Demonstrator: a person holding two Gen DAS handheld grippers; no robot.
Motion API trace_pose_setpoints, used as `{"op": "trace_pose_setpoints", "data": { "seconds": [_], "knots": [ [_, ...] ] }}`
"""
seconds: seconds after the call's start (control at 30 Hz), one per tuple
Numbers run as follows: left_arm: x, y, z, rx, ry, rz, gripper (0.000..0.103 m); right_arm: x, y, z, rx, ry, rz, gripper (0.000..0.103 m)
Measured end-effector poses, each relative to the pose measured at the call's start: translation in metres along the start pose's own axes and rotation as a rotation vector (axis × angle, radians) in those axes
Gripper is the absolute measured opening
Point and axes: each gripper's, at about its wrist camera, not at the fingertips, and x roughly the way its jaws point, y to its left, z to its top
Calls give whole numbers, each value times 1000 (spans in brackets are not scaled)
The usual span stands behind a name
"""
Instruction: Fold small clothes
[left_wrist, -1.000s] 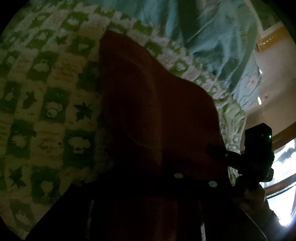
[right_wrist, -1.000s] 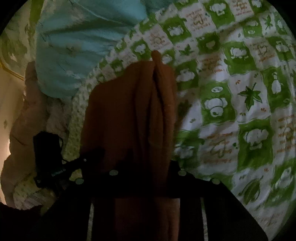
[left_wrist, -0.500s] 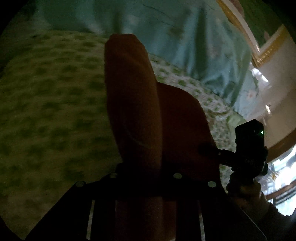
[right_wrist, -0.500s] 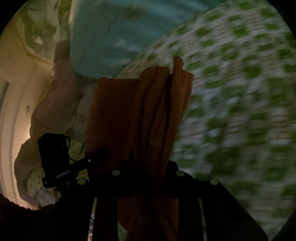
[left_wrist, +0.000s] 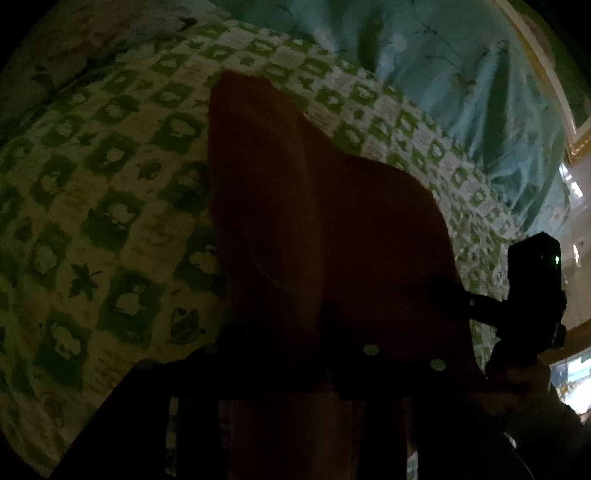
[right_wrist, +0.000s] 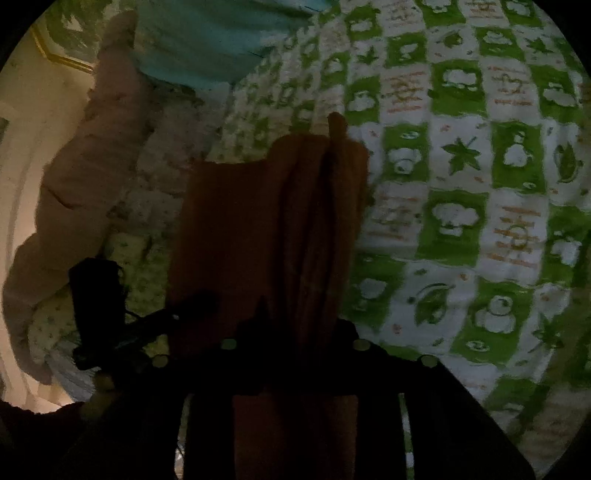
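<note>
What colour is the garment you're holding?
The garment is rust orange, plain; clearest in the right wrist view.

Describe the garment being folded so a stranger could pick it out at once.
Start from the bed's green-and-white checked quilt, with a pale blue blanket bunched at its far end. Over the quilt hangs one dark orange garment, its near edge pinched by the left gripper and the right gripper. It is the only plain, unpatterned orange cloth there.

There was one orange garment (right_wrist: 266, 229) hanging between two grippers: the left gripper (left_wrist: 291, 332) and the right gripper (right_wrist: 295, 332), one clamped on each end. Beneath lay one green-and-white checked bedsheet (right_wrist: 461, 192), one light blue blanket (left_wrist: 443, 74) and one pinkish pillow (right_wrist: 92, 177).
</note>
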Motion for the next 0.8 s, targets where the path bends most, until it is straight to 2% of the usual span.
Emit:
{"op": "trace_pose_setpoints", "data": {
  "seconds": [0.1,0.23,0.3,0.43,0.53,0.6,0.63,0.7,0.8],
  "knots": [
    [-5,-2,1,4,-7,38,56,-16,-5,-5,9,-1,-54,41],
    [-19,5,10,-10,-33,60,63,-52,5,-3,-51,-103,-150,42],
    [-25,11,16,-24,-45,69,66,-59,19,0,-95,-137,-171,41],
    [-19,15,30,-52,-38,105,66,-43,26,15,-85,-112,-125,40],
    [-8,15,36,-56,-18,119,66,-19,20,21,-59,-69,-164,33],
    [-2,14,37,-54,-3,126,66,-10,12,19,-34,-36,-174,12],
    [1,13,37,-51,9,128,65,-5,9,20,-32,-18,-175,12],
    [3,7,38,-36,13,123,52,-9,14,21,-67,-37,-178,11],
    [8,-7,41,31,12,180,52,-28,33,30,-145,-103,-182,10]
  ]
}}
